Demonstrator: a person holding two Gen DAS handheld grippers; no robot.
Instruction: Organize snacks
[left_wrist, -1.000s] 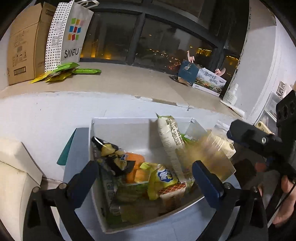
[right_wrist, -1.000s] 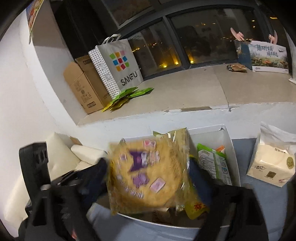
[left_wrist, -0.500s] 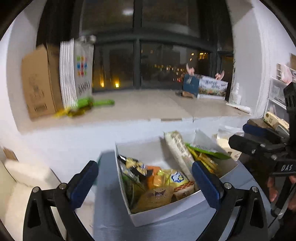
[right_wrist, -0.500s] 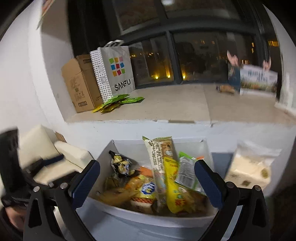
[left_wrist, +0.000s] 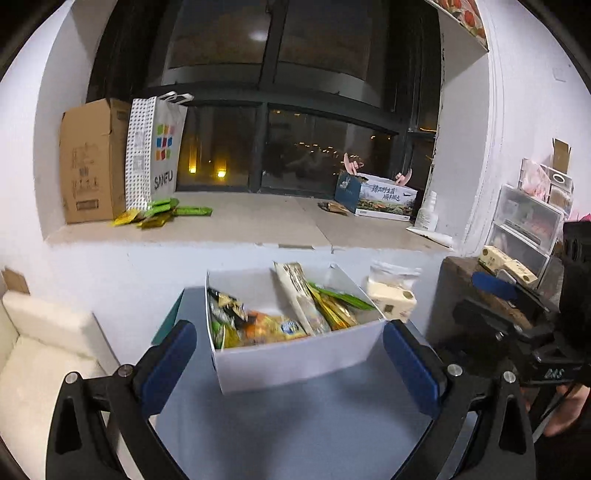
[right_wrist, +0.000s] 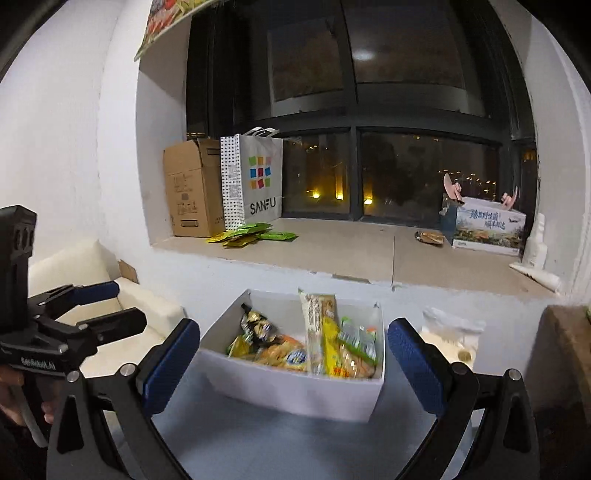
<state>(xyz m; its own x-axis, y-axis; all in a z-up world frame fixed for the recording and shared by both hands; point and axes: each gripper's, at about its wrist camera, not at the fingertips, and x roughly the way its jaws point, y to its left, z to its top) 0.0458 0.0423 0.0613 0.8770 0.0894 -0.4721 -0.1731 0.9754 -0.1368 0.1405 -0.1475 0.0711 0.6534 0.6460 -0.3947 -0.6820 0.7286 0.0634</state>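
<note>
A white open box (left_wrist: 295, 354) (right_wrist: 291, 387) stands on a grey-blue table, filled with several snack packs. A tall beige pack (left_wrist: 299, 295) (right_wrist: 317, 314) leans upright in it beside yellow and green packs (right_wrist: 354, 350). My left gripper (left_wrist: 291, 365) hovers open just in front of the box, with nothing between its blue pads. My right gripper (right_wrist: 295, 373) is likewise open and empty, back from the box's near wall. Each gripper appears at the edge of the other's view, held by a hand.
A tissue pack (left_wrist: 393, 299) (right_wrist: 450, 336) lies right of the box. The windowsill holds a cardboard box (right_wrist: 192, 188), a SANFU bag (right_wrist: 255, 181), green sachets (right_wrist: 255, 234) and a printed carton (right_wrist: 487, 230). A cream seat (left_wrist: 40, 343) is left, a dark side table (left_wrist: 480, 291) right.
The right gripper has dropped the round yellow snack bag into the box and opened. Both grippers have pulled back and up, so the box looks smaller and farther.
</note>
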